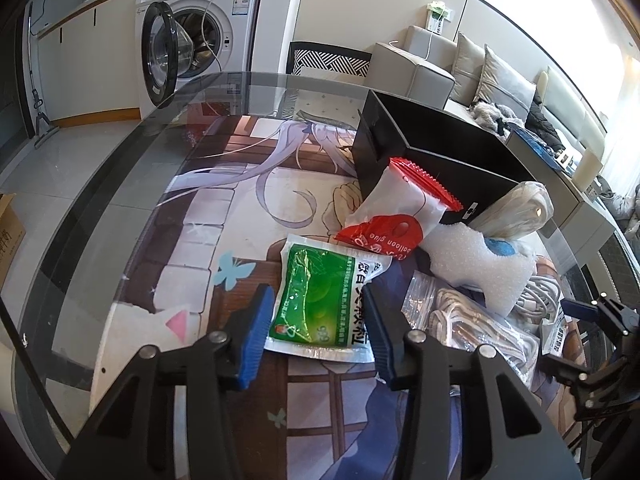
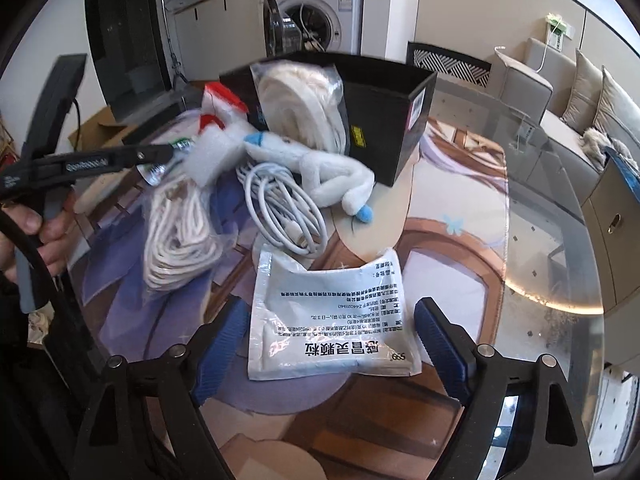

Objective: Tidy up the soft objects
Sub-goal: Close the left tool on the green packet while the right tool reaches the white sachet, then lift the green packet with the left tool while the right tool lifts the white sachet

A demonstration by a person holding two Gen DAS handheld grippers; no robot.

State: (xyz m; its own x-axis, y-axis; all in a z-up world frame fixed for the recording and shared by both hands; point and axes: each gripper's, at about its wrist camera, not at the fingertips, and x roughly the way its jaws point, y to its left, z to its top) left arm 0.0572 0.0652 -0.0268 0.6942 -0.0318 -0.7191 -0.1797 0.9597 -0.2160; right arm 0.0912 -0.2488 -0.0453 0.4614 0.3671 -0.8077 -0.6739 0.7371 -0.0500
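Left wrist view: left claw (image 1: 318,330) pinching flat green foil sachet (image 1: 316,304) by its edges may buckle it loose; right claw (image 2: 334,350) gapes empty around white sachet (image 2: 330,320).

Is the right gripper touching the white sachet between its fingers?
Apart. The right wrist view shows the right gripper open, mat visible between each blue pad and the white sachet lying flat.
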